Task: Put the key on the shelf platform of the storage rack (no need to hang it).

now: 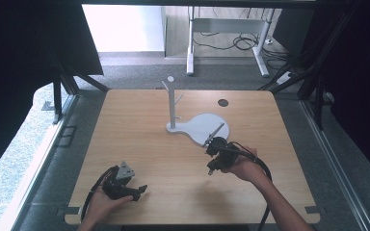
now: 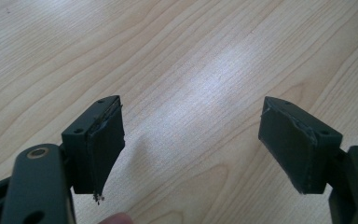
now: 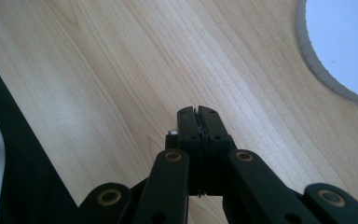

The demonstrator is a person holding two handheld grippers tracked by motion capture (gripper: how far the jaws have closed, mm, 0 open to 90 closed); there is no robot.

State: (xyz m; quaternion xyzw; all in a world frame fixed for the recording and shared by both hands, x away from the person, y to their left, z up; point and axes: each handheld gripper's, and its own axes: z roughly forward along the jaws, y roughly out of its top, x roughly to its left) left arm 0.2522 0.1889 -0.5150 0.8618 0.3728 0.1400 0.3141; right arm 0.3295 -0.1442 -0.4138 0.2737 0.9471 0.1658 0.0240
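Two grippers are in my hands, and I take them from left to right. My left gripper [image 1: 136,191] rests low on the table [image 1: 139,139] near its front edge, jaws spread wide with nothing but bare wood between them in the left gripper view. Farther along, the white stand [image 1: 173,107] rises from its round base [image 1: 207,126], pegs bare. My right gripper [image 1: 217,149] sits just at the base's near rim, jaws pressed together; in the right gripper view I think they pinch nothing, though a thin sliver there would be hard to see. I judge the stand is what I am working toward. To do it well I should part the right jaws before closing in and approach the post squarely.
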